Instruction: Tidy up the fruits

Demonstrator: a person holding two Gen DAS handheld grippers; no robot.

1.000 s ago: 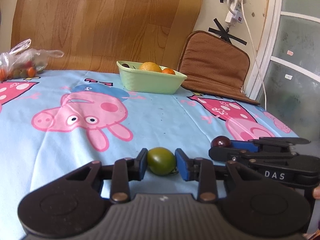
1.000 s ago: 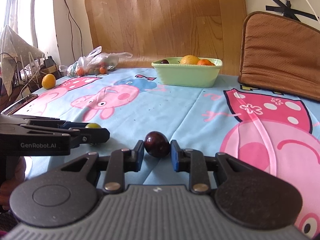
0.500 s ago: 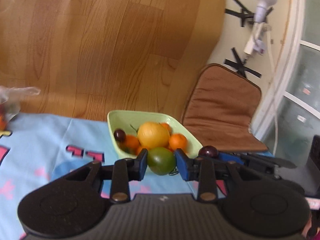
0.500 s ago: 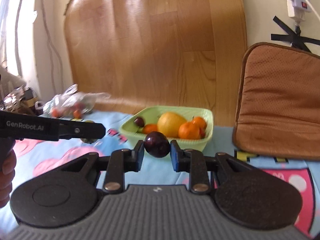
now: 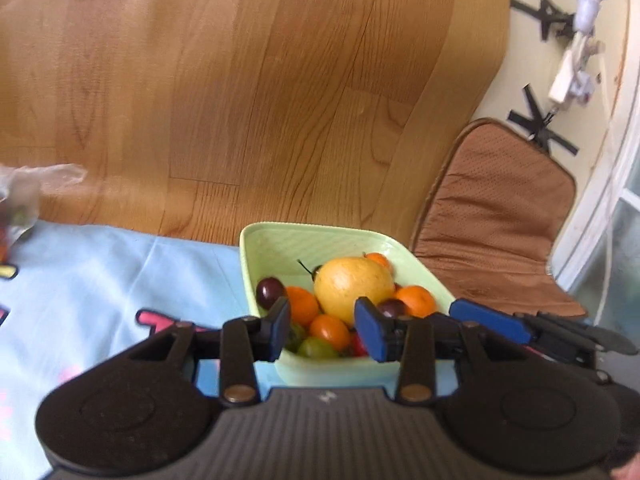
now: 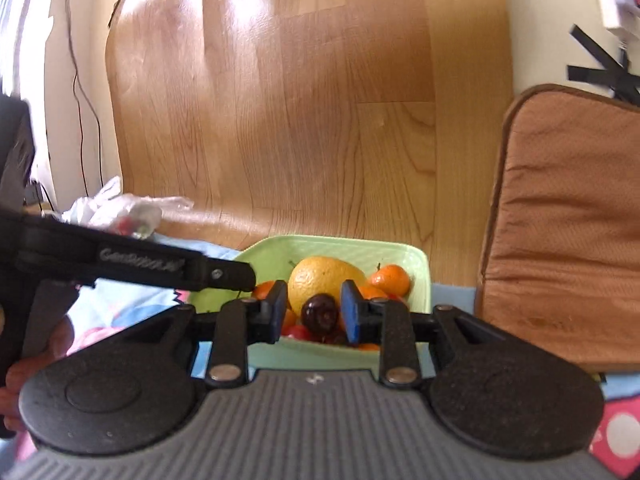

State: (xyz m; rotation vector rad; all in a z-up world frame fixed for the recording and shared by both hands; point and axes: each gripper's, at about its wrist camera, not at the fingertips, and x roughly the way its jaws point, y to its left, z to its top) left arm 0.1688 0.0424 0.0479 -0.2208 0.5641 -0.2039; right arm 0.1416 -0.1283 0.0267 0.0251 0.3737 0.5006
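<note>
Oranges [image 5: 416, 299], plums [image 5: 269, 291] in green bowl [image 5: 304, 236]

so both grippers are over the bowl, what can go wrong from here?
1. The dark red round fruit looks loose between the right gripper's pads, above fruit heaped in the pale green plastic bowl. Dropped there, it may roll off the large yellow fruit and over the rim.
2. The left gripper, jaws opening with nothing between them, reaches across just in front of the right gripper; they could knock together.
</note>
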